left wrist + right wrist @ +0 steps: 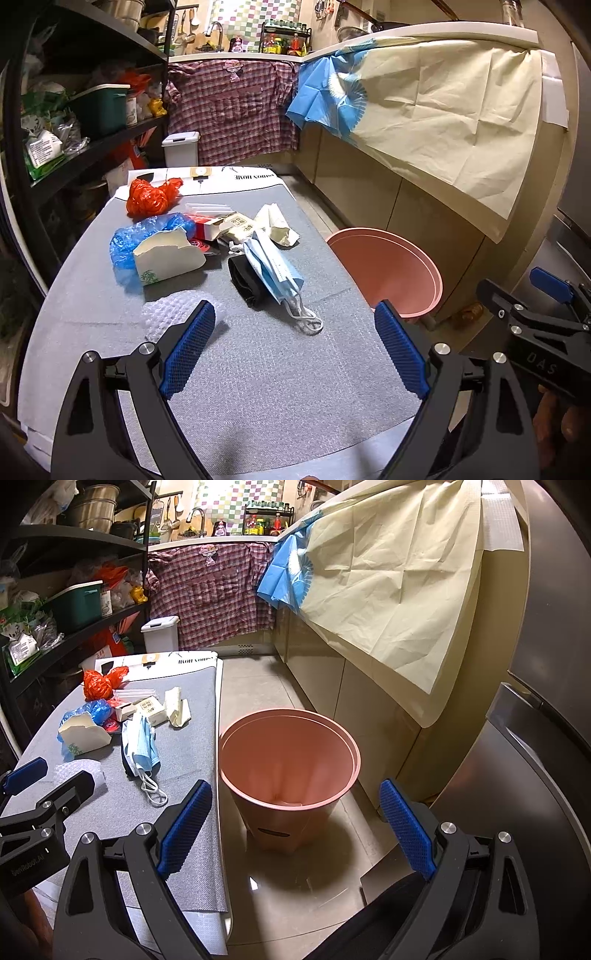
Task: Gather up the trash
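Note:
Trash lies on a grey-covered table (266, 369): blue face masks (275, 271) over a black item (245, 282), a torn paper cup (166, 258), a blue plastic bag (147, 236), an orange bag (151, 197), small cartons (221, 225) and crumpled paper (277, 223). Bubble wrap (170, 310) lies nearest. My left gripper (295, 317) hovers open over the table's near end, empty. My right gripper (295, 797) is open and empty above the floor, in front of the pink bin (290, 760). The masks (142, 747) lie left of the bin.
The pink bin (391, 273) stands on the tiled floor right of the table. Cabinets draped with a cream cloth (443, 122) run along the right. A black shelf rack (74, 110) crowds the left. A small white bin (181, 147) stands behind the table, a steel fridge (535, 757) at right.

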